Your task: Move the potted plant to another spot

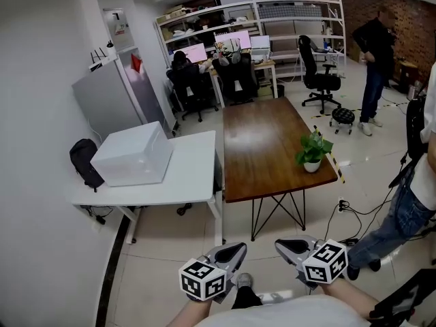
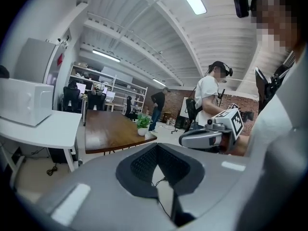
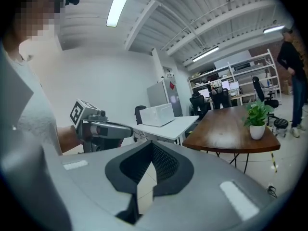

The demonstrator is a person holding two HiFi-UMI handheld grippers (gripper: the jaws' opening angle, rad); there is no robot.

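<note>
The potted plant (image 1: 313, 152), green leaves in a small white pot, stands near the front right corner of the brown wooden table (image 1: 266, 148). It also shows in the left gripper view as the plant (image 2: 143, 124) and in the right gripper view as the plant (image 3: 256, 117), far ahead of both. My left gripper (image 1: 235, 251) and right gripper (image 1: 286, 245) hang side by side close to my body, over the floor, well short of the table. Both are shut with nothing held: left gripper (image 2: 156, 146), right gripper (image 3: 151, 144).
A white table (image 1: 184, 176) with a white box (image 1: 134, 154) adjoins the wooden table's left side. A black backpack (image 1: 84, 162) leans by the wall. A person (image 1: 415, 182) stands at the right, cables (image 1: 347, 210) lie on the floor, and an office chair (image 1: 320, 73) is behind.
</note>
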